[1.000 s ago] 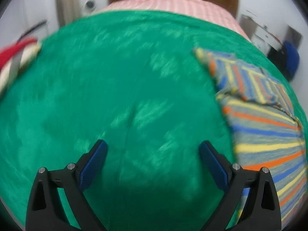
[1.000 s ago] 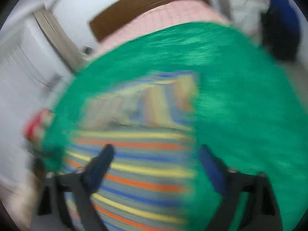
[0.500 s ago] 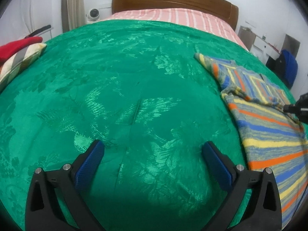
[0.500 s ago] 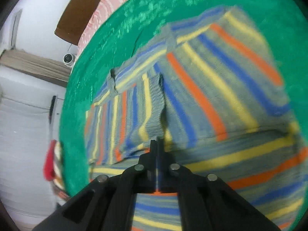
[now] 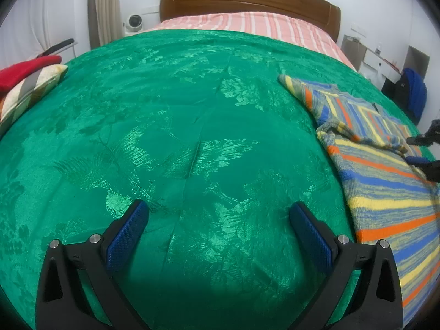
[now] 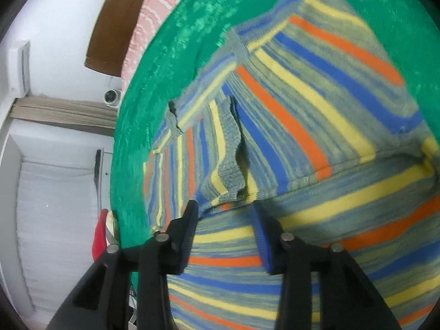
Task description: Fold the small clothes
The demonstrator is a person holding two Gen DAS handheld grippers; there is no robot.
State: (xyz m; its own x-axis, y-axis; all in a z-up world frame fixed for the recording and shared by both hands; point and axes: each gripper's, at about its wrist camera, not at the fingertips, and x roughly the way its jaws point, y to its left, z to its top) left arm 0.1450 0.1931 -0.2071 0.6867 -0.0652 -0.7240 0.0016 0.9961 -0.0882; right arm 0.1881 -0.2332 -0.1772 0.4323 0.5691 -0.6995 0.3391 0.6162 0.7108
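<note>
A small striped knit sweater point(image 5: 385, 187), grey with blue, yellow and orange bands, lies on the green bedspread point(image 5: 178, 137) at the right. Its sleeve is folded over the body point(image 6: 225, 162). My right gripper point(image 6: 224, 206) is partly open just above the sweater, its fingers either side of the folded sleeve's cuff, holding nothing. It also shows at the right edge of the left wrist view point(image 5: 420, 151). My left gripper point(image 5: 217, 214) is wide open and empty over bare bedspread, left of the sweater.
A striped pillow with a red cloth on it point(image 5: 24, 82) lies at the bed's left edge. The wooden headboard point(image 5: 247, 0) and pink striped sheet point(image 5: 247, 24) are at the far end. A blue bag point(image 5: 415, 93) stands beyond the right side.
My right gripper swung down onto the sweater, was shut at the sleeve cuff half a second ago, and has now opened. The left gripper has stayed open over the bedspread.
</note>
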